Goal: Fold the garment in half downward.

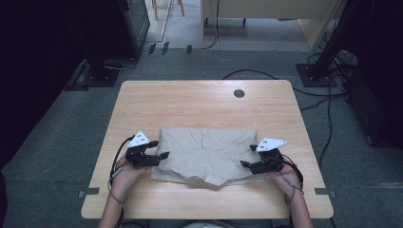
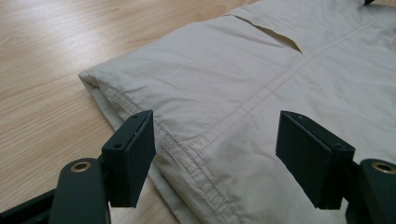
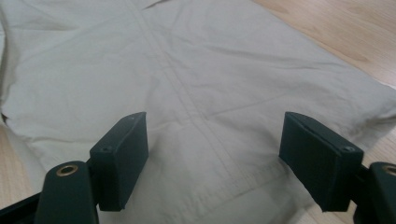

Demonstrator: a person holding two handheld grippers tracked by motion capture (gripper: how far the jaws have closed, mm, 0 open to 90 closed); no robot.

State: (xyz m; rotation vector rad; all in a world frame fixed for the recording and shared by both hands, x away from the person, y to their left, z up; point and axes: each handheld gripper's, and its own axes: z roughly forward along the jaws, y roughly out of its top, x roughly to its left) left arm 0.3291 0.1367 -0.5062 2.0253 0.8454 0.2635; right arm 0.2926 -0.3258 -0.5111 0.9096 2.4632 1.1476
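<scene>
High view: shorts (image 1: 209, 154) lie flat on counter (image 1: 190, 102), long axis left-right; left claw (image 1: 160, 156) and right claw (image 1: 247, 162) flank the ends, both open, empty.

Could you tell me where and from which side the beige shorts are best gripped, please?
Probably at the two stitched side edges. The shorts lie flat and folded on the table, so only the edges offer a lip. The left gripper could slide in low from the left over the seamed hem, the right gripper from the right. Both are open, fabric between the jaws.
</scene>
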